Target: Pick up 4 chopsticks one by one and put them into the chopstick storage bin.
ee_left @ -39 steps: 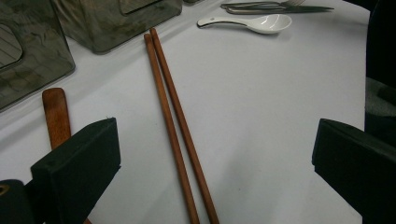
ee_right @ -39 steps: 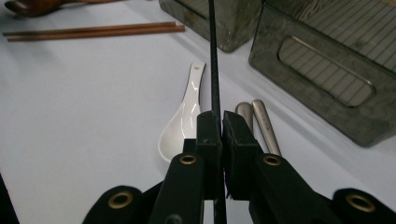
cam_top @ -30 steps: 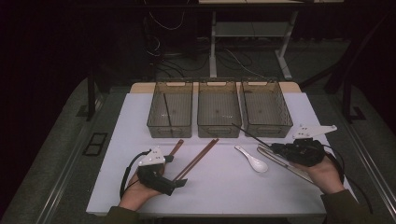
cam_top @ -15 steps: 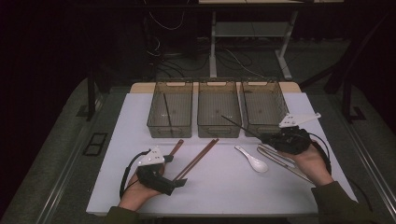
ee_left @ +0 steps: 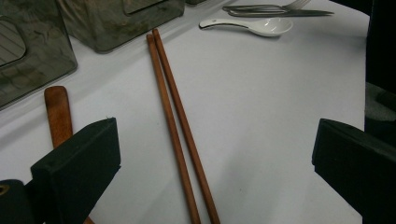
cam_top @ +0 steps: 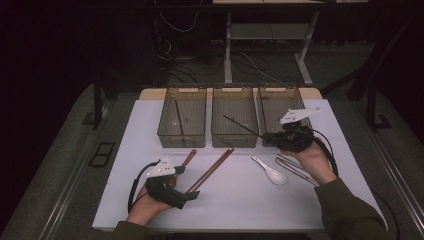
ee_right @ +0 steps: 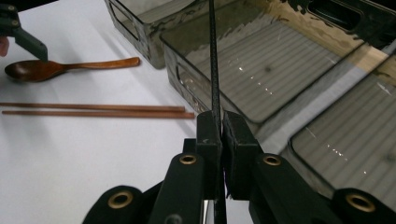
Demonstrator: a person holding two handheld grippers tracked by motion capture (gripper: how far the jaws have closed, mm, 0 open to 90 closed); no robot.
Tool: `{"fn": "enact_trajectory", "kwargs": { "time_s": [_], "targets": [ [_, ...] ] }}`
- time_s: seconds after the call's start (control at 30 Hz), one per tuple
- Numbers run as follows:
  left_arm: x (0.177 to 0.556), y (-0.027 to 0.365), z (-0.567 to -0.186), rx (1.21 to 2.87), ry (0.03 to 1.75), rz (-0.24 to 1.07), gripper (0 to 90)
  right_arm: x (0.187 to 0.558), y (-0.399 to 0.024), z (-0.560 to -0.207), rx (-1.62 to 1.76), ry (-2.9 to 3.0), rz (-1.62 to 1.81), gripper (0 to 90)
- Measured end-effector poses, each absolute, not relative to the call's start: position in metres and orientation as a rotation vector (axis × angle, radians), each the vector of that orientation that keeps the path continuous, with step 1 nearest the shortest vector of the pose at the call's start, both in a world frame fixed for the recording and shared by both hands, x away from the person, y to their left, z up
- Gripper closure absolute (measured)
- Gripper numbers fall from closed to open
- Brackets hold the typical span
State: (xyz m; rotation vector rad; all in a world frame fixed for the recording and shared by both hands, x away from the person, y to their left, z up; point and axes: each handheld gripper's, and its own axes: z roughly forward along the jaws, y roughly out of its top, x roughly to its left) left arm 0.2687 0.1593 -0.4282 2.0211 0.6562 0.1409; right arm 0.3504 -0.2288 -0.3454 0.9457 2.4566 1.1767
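Above the middle bin [cam_top: 235, 120], the right tool [cam_top: 265, 135] is clenched on a thin black chopstick [cam_top: 240, 125]; in the right gripper view its two black pads [ee_right: 208, 135] press flat against the stick [ee_right: 214, 70], which rises from between them and slants out over the ribbed floor of that bin [ee_right: 261, 70]. The tool's body sits at the near edge of the middle bin, on the side toward the right-hand bin [cam_top: 280, 112], with the person's right hand [cam_top: 312, 160] behind it.

Nearer the person than the middle bin, the left tool [cam_top: 187, 196] rests low over the white counter [cam_top: 240, 205] with its jaws spread wide, gripping nothing. In the left gripper view a pair of brown chopsticks [ee_left: 180, 126] lies on the counter in the open gap, clear of both pads [ee_left: 84, 163], and a wooden spoon's handle [ee_left: 58, 114] lies beside the left pad.

A second black chopstick [cam_top: 178, 117] leans inside the left-hand bin [cam_top: 182, 122]. A white spoon [cam_top: 270, 171] and metal cutlery [cam_top: 295, 167] lie on the counter in front of the right-hand bin.

No brand, label or writing can be read on anything.
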Motion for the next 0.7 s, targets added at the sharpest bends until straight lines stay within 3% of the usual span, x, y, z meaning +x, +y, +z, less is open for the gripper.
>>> {"fn": "enact_trajectory", "kwargs": {
  "time_s": [0.7],
  "targets": [
    [0.268, 0.160, -0.428, 2.016, 0.661, 0.135, 0.3, 0.392, -0.168, -0.337, 0.937, 2.475, 1.151, 85.6]
  ]
}}
